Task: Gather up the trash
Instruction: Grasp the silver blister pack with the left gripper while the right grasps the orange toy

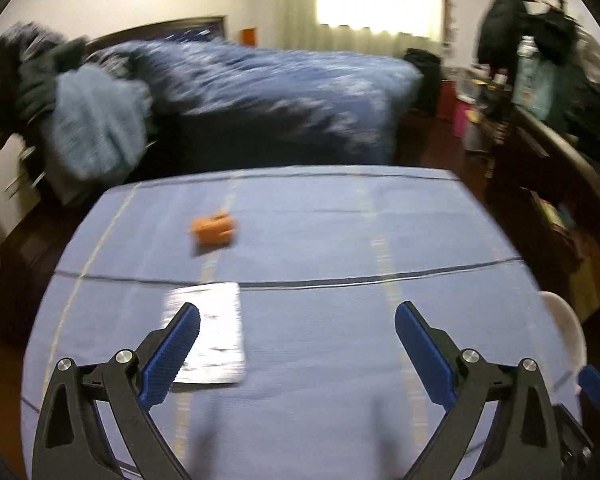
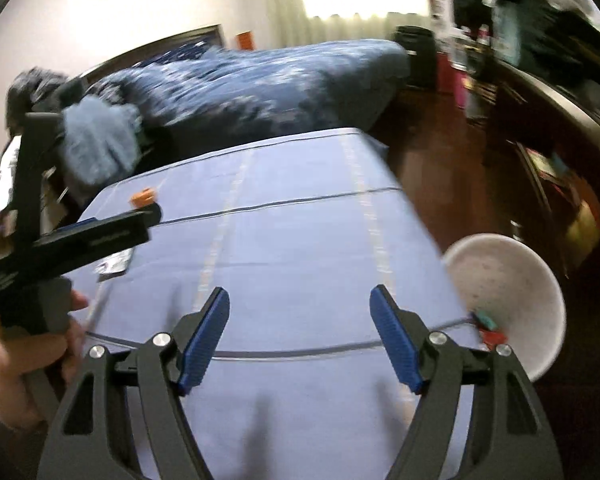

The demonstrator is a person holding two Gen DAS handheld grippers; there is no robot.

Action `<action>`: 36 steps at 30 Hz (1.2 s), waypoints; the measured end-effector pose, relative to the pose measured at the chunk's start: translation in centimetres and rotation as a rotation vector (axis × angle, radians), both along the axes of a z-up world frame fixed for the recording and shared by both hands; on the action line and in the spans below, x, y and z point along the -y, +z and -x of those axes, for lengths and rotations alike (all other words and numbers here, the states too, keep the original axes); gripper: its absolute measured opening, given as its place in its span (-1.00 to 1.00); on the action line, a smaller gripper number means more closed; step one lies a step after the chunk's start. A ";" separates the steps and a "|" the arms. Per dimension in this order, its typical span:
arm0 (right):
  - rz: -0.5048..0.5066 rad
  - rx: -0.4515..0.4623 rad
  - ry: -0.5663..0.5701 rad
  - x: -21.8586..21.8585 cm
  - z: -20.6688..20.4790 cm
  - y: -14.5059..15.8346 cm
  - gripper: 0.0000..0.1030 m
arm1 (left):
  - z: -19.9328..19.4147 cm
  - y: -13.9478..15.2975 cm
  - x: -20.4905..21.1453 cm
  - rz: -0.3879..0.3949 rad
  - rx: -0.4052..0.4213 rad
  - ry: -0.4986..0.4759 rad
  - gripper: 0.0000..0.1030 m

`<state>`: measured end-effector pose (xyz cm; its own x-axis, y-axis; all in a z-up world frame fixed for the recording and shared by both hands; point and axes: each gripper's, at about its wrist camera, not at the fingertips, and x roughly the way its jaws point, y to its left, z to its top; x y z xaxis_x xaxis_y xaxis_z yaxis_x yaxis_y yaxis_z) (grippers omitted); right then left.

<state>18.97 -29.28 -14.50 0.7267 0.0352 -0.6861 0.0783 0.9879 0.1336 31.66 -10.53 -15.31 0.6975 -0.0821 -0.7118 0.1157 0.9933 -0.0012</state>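
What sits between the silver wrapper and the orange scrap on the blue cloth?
Nothing: in the left wrist view, only bare blue cloth, crossed by a dark stripe, separates the silver wrapper from the orange scrap.

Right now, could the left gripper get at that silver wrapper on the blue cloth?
Probably yes. The left gripper is open and empty, and the silver wrapper lies flat beside its left finger, with nothing on top. Lying so flat, it may be hard to pinch.

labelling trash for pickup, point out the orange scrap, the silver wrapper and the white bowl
orange scrap [image 1: 213, 229]: left wrist view, middle of the crumpled piece
silver wrapper [image 1: 216, 336]: left wrist view, centre of the flat foil
white bowl [image 2: 512, 280]: right wrist view, inner wall
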 end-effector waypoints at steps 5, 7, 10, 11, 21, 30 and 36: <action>0.027 0.010 0.068 -4.0 -1.6 0.9 0.44 | -2.3 -2.2 -3.2 0.020 -0.079 0.058 0.89; 0.032 0.013 0.081 -4.8 -2.1 1.1 0.44 | -2.8 -3.0 -3.8 0.037 -0.104 0.065 0.89; 0.041 0.015 0.096 -5.6 -2.6 1.3 0.44 | -3.3 -3.7 -4.3 0.062 -0.125 0.068 0.89; 0.044 0.014 0.099 -5.8 -2.8 1.3 0.44 | -3.4 -3.8 -4.2 0.065 -0.129 0.070 0.89; 0.038 0.007 0.107 -6.4 -4.3 1.4 0.44 | -3.8 -4.2 -4.1 0.026 -0.109 0.067 0.60; 0.049 0.018 0.133 -8.4 -5.9 2.2 0.44 | -3.5 -3.7 -6.1 0.052 -0.085 0.072 0.11; 0.070 0.014 0.197 -11.8 -8.9 2.4 0.44 | -2.7 -1.9 -10.9 0.079 -0.036 0.159 0.11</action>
<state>27.83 -17.46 -12.09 0.7198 0.1307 -0.6817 -0.1190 0.9908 0.0643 34.34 0.38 -17.19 0.6802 -0.0294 -0.7325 -0.0440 0.9957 -0.0809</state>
